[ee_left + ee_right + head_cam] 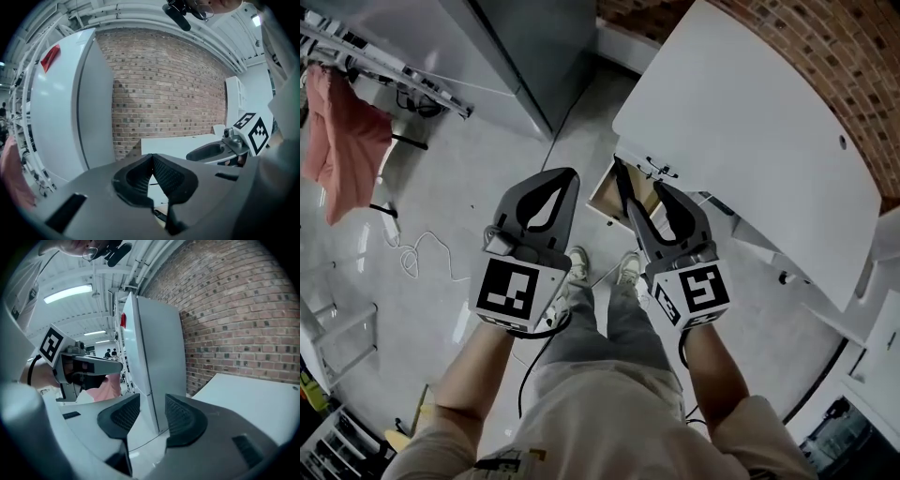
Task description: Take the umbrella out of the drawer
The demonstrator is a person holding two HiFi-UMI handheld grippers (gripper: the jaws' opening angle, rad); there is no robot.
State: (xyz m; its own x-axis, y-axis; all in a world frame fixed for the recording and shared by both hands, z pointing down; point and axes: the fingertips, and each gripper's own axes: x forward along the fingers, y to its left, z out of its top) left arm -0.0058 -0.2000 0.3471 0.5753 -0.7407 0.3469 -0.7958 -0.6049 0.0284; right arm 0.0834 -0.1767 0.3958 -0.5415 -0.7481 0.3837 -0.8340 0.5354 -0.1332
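Note:
An open drawer (604, 193) with a pale wood inside juts out under the white table (750, 141), just ahead of both grippers in the head view. I cannot make out an umbrella in it; my right gripper covers most of the opening. My left gripper (569, 174) hangs over the floor left of the drawer, and its tips (151, 155) meet with nothing between them. My right gripper (639, 180) is over the drawer's mouth, and its jaws (152, 404) stand apart, holding nothing. Each gripper shows in the other's view: the right gripper (220, 150) and the left gripper (89, 364).
A tall grey-white cabinet (525, 47) stands to the far left of the table, against a brick wall (164, 89). A pink cloth (337, 141) hangs on a rack at left. A white cable (417, 253) lies on the floor. The person's shoes (578, 262) are below the grippers.

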